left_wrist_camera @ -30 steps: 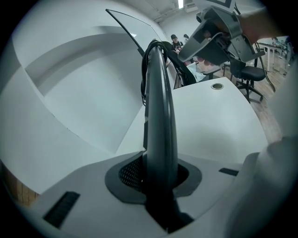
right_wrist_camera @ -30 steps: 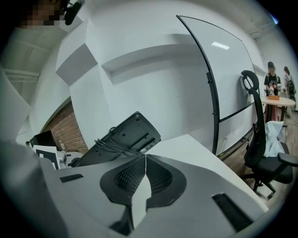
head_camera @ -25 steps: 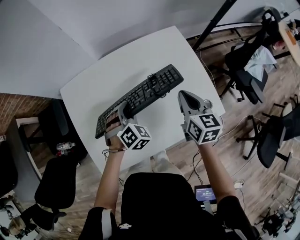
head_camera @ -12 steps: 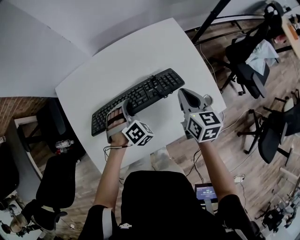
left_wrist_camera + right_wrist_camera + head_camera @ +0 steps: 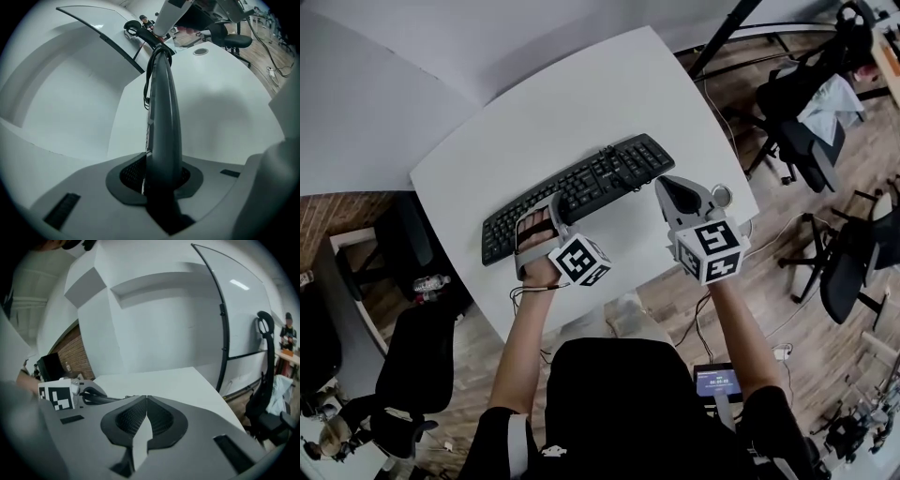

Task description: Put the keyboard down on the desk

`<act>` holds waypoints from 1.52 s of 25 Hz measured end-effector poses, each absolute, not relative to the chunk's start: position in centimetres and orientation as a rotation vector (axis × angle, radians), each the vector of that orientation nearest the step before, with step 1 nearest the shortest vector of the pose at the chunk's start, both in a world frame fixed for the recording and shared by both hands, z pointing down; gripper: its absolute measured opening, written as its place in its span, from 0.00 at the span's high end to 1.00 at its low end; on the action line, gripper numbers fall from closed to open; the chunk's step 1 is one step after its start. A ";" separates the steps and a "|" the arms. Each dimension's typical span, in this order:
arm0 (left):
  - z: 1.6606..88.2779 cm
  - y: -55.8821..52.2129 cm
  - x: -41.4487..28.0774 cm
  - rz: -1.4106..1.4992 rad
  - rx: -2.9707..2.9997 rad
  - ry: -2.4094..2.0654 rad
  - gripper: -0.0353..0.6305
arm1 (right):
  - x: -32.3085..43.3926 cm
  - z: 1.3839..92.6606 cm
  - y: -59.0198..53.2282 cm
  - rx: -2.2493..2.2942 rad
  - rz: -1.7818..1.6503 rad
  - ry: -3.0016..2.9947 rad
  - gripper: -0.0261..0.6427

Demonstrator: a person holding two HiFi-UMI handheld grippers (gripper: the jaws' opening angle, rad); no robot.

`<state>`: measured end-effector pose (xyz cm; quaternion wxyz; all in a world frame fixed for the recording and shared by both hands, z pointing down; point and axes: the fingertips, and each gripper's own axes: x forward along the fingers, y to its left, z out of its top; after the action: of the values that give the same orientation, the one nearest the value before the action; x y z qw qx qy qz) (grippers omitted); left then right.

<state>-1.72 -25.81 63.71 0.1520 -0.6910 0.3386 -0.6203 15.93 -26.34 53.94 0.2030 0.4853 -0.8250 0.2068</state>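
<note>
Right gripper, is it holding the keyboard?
No, the right gripper has its jaws pressed together on nothing; only the left gripper clamps the keyboard.

A white desk is set against plain white walls. A strip of brick wall is seen at the left, beyond the desk's edge. The floor is laid in wood planks, and loose cables are trailed across it. Black office chairs are placed around: one at the lower left, one at the upper right with pale cloth draped over it, another at the right edge. A black pole is seen slanting behind the desk.
</note>
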 end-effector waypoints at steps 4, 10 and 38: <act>63.8 -25.8 -1.9 -1.783 -1.975 0.962 0.80 | 12.7 53.2 -26.1 1.051 0.320 -2.321 0.90; 64.1 -25.6 -1.7 -1.767 -1.977 0.957 0.80 | 9.4 53.7 -24.5 0.610 0.015 -2.240 0.90; 64.0 -25.2 -2.1 -1.781 -1.945 0.951 0.80 | 4.5 60.8 -24.1 0.147 -0.494 -1.906 0.73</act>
<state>-2.15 -25.22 63.98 0.1681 -0.6838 0.3345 -0.6263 4.47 -24.07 60.84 0.5509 0.0622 -0.8056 -0.2090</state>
